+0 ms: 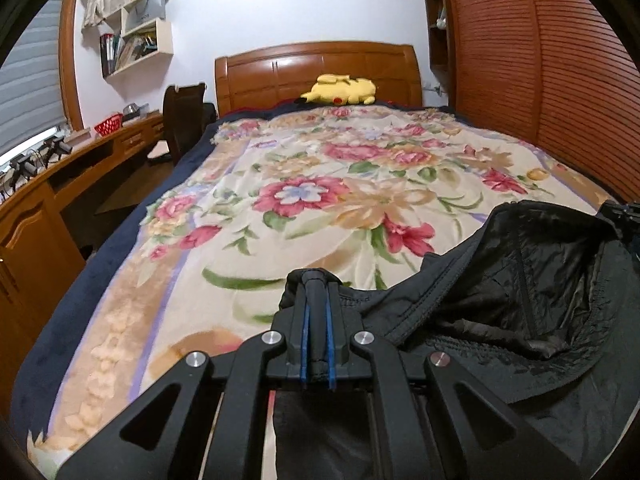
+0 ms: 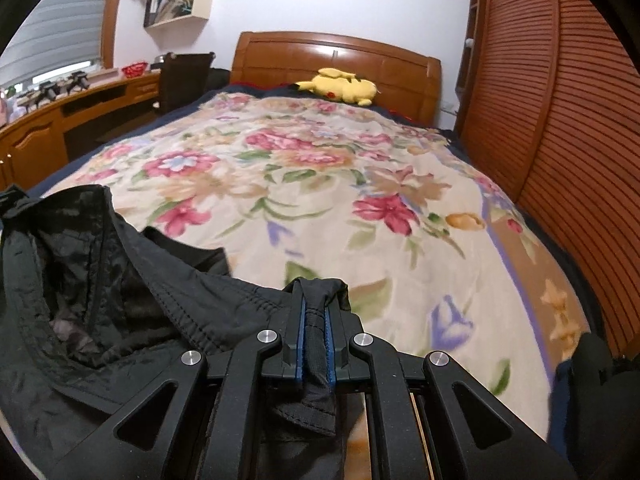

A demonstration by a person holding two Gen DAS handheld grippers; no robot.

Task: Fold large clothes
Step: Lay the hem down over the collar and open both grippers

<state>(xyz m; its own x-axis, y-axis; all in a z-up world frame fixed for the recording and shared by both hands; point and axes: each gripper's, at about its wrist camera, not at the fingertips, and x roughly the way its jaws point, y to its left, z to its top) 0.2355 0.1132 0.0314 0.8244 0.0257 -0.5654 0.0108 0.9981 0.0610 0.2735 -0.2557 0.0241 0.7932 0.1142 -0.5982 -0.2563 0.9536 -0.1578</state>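
Left gripper [image 1: 317,280]: fingers clamped together on a bunched edge of the black garment [image 1: 520,292], fabric pinched between the blue pads. Right gripper [image 2: 316,286]: likewise closed on a fold of the same black garment [image 2: 120,300], stitched hem caught between the pads and hanging below them.

Garment is held stretched between the two grippers at the near end of the bed, over the floral blanket [image 1: 304,184]. Waist-like opening is seen gaping, shiny lining and an elasticated seam visible inside. Whether the lower part rests on the blanket cannot be told.

A yellow plush toy [image 1: 340,90] is seen lying at the wooden headboard [image 1: 316,64], well apart from the garment.

Containers: a red basket [image 1: 109,123] is seen on the wooden desk [image 1: 80,160] left of the bed; contents cannot be made out. Wall shelves [image 1: 136,36] are holding books and binders, with small items on top. An open cabinet niche [image 1: 438,16] beside the slatted wardrobe door [image 1: 540,80] holds items too small to identify.
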